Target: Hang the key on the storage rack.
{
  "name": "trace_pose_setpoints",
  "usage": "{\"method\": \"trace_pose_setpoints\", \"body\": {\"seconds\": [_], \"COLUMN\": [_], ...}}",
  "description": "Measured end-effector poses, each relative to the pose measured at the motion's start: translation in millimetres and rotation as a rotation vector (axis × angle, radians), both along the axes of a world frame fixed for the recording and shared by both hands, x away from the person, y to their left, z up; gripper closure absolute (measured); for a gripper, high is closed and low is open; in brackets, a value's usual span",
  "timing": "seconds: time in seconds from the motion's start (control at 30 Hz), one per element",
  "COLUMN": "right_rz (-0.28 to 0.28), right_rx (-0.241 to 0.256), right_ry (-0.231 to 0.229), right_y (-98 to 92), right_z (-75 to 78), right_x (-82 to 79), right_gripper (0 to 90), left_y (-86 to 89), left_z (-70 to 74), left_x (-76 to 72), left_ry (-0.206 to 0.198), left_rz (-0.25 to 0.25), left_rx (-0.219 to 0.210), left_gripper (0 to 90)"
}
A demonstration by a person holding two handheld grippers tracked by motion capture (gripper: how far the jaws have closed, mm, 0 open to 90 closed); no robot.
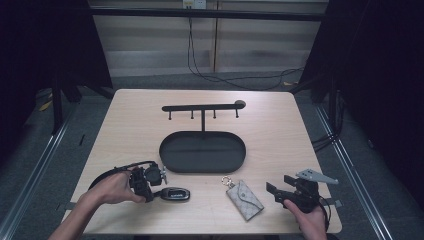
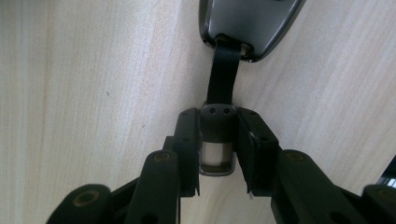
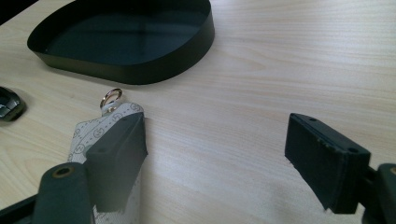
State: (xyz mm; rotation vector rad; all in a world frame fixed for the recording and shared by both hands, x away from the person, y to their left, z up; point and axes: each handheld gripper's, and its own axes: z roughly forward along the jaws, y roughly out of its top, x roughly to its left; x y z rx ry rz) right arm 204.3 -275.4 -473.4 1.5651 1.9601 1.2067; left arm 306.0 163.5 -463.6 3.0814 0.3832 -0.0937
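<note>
On a pale wooden table (image 1: 280,125), the left gripper (image 2: 217,140) pinches the metal buckle (image 2: 215,156) of a car key fob (image 1: 175,194), not yet lifted toward the empty hook stand (image 1: 202,107), while the right gripper (image 3: 224,158) waits spread beside a patterned key pouch (image 1: 245,199)

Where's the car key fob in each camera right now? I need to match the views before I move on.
High view: the car key fob lies near the front edge, just right of the left tool.
Left gripper view: top centre, its strap's metal loop clamped between the jaws.
Right gripper view: a sliver at the left edge.
Shared landmark: the black oval tray in the high and right gripper views.
</note>
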Motion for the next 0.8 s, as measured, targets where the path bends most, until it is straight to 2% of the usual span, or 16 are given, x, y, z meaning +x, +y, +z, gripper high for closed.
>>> {"method": "trace_pose_setpoints", "body": {"seconds": [0.03, 0.2, 0.27, 0.3, 0.47, 0.63, 0.67, 0.8], "right_rz": [-0.004, -0.004, -0.006, -0.006, -0.006, -0.007, -0.007, -0.006], "right_rx": [0.005, 0.008, 0.009, 0.009, 0.012, 0.015, 0.016, 0.015], "right_ry": [0.004, 0.007, 0.007, 0.007, 0.007, 0.007, 0.008, 0.01], "right_y": [0.1, 0.0, -0.2, -0.2, -0.1, -0.5, -0.5, -0.6], "right_z": [0.0, -0.2, -0.2, -0.2, -0.1, 0.0, 0.0, 0.0], "right_x": [0.3, 1.1, 0.9, 0.9, 0.7, 0.7, 0.7, 0.9], "right_gripper": [20.7, 20.7, 20.7, 20.7, 20.7, 20.7, 20.7, 20.7], "left_y": [0.5, 0.6, 0.0, 0.0, -7.3, -12.4, -13.5, -19.4], "left_z": [-0.3, 2.2, 9.5, 9.5, 31.3, 45.0, 48.7, 60.3], "left_x": [0.9, 4.4, 4.9, 4.9, 4.5, 5.7, 7.0, 7.8], "left_ry": [0.005, 0.018, 0.018, 0.018, 0.009, -0.012, -0.003, -0.028], "left_rz": [0.014, 0.021, 0.022, 0.022, 0.01, -0.006, -0.02, -0.029], "left_rx": [-0.011, -0.016, -0.056, -0.056, -0.074, -0.09, -0.088, -0.09], "left_gripper": [70.8, 70.8, 70.8, 70.8, 70.8, 70.7, 70.7, 70.7]}}
